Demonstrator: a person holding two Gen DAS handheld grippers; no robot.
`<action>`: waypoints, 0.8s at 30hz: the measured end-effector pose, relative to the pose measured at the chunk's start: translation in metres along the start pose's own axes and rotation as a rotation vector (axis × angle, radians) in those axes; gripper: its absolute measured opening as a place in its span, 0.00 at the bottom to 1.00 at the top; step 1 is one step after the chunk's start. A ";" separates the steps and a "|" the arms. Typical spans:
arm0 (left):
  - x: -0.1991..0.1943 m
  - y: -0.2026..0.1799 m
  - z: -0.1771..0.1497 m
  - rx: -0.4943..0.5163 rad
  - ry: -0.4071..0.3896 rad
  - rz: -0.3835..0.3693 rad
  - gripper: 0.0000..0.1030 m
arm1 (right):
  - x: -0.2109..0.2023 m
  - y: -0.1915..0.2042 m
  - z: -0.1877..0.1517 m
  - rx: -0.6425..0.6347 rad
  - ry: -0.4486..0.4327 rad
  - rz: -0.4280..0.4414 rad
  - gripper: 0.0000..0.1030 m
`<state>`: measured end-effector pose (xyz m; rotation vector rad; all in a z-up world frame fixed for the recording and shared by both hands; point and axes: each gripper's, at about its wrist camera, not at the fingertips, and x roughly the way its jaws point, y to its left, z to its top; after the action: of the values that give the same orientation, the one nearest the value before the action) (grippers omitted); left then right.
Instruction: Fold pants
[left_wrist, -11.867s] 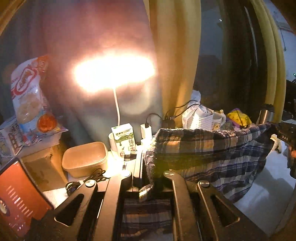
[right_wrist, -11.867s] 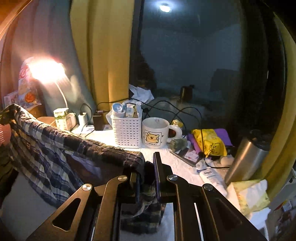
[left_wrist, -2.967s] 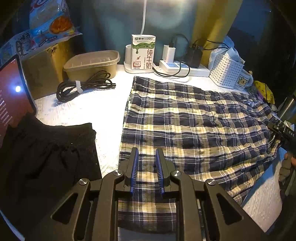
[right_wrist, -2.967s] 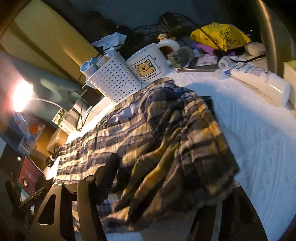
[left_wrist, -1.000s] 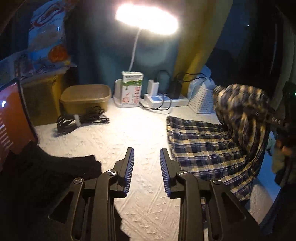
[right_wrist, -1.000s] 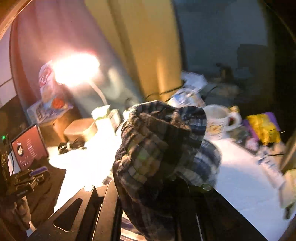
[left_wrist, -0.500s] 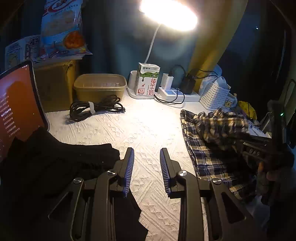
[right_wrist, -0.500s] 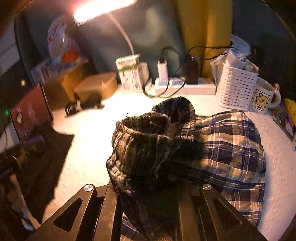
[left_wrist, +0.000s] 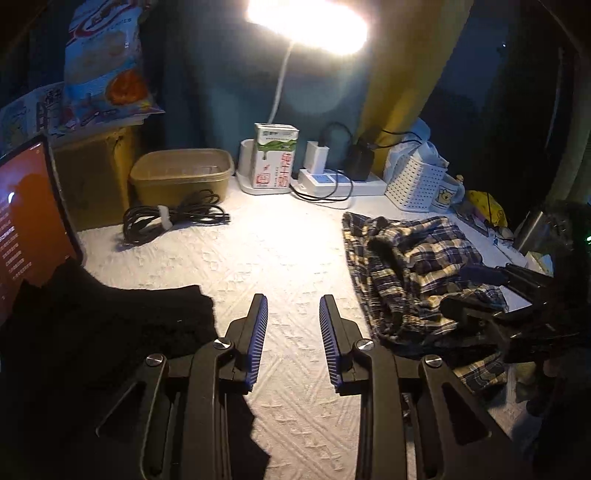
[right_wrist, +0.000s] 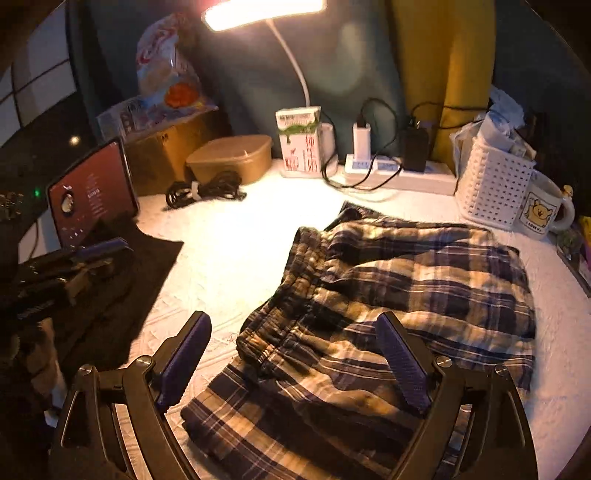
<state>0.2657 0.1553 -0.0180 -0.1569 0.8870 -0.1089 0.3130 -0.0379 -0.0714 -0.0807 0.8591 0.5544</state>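
Your right tool (right_wrist: 291, 354) had just sprung apart, nothing clamped, plaid pants (right_wrist: 406, 295) bunched on worktop (right_wrist: 229, 251) beneath; left tool (left_wrist: 291, 325) part-open, empty. Risk: lumpy waistband fold could've slumped open w/o smoothing.

Black garment (left_wrist: 92, 332) cut off left

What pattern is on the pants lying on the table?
Navy-and-cream plaid pants; clearest in the right wrist view.

One plaid pants (right_wrist: 406, 280), one black garment (left_wrist: 110, 325), one mug (right_wrist: 543, 210), one milk carton (right_wrist: 299, 140).
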 end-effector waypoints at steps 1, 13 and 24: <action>0.002 -0.004 0.001 0.006 0.003 -0.002 0.28 | -0.004 -0.004 -0.001 0.005 -0.009 -0.003 0.89; 0.047 -0.071 0.024 0.108 0.024 -0.093 0.60 | -0.041 -0.103 -0.028 0.155 -0.067 -0.122 0.89; 0.119 -0.091 0.046 0.232 0.091 -0.063 0.52 | -0.036 -0.155 -0.024 0.125 -0.084 -0.180 0.48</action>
<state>0.3730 0.0512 -0.0638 0.0368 0.9532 -0.2778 0.3539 -0.1934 -0.0843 -0.0200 0.7938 0.3327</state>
